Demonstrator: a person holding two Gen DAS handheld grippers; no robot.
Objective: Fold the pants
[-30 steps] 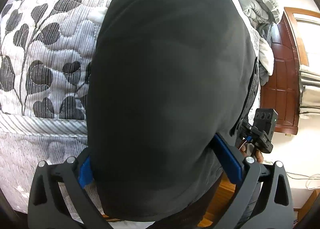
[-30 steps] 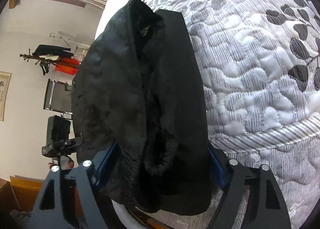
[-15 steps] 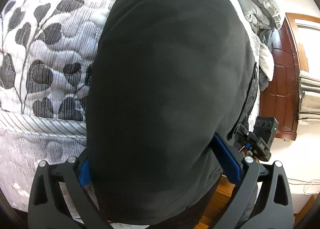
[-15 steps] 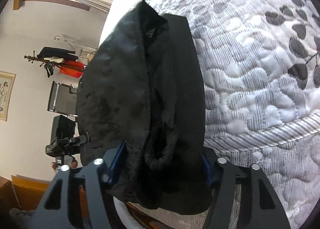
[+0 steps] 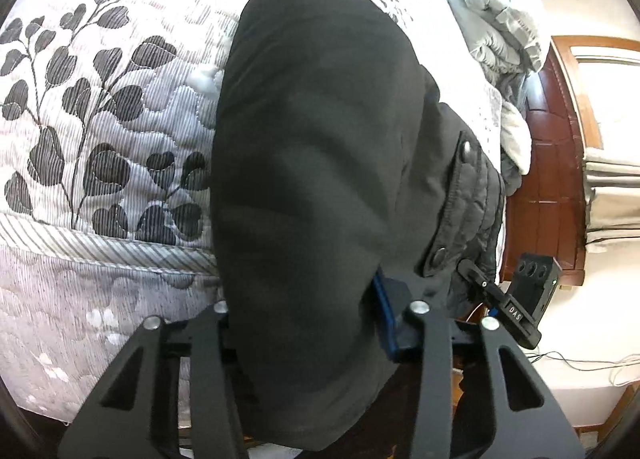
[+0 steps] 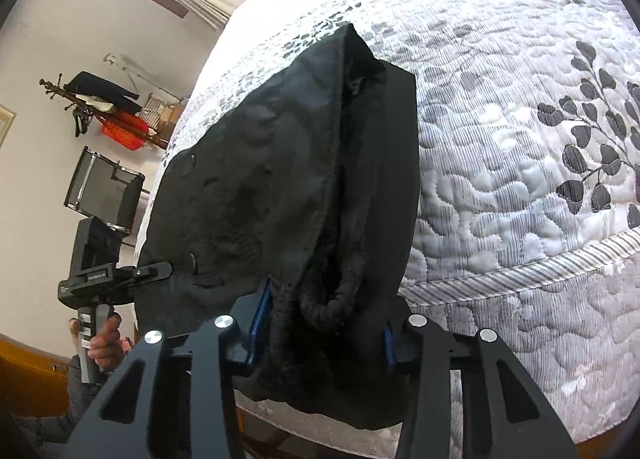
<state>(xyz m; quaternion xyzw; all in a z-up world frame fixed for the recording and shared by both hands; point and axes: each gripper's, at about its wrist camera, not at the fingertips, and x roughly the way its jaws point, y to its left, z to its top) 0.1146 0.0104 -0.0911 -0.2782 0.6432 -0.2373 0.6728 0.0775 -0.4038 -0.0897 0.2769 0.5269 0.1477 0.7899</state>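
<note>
Black padded pants (image 5: 312, 179) lie lengthwise on the quilted bed, their near end hanging over its front edge. A pocket flap with snaps (image 5: 460, 199) shows on their right side. My left gripper (image 5: 304, 311) is closing on that near end; fabric fills the gap, hides the left finger and presses on the blue right pad (image 5: 384, 315). In the right wrist view the pants (image 6: 280, 199) show a fleecy inner side. My right gripper (image 6: 324, 331) is closing too, with bunched waist fabric squeezed between its blue pads. Each view shows the other gripper beside the pants.
The bedcover (image 5: 100, 131) is white and grey with a dark leaf print and a striped edge band (image 6: 520, 271). A folded grey duvet (image 5: 492, 11) lies at the far right by a dark wooden headboard (image 5: 556, 179). A coat rack (image 6: 100, 107) and chair (image 6: 104, 195) stand by the wall.
Both pairs of jaws have narrowed onto the pants. The near end is bunched and lifted off the bed edge, and both grippers have risen, the right one more.
</note>
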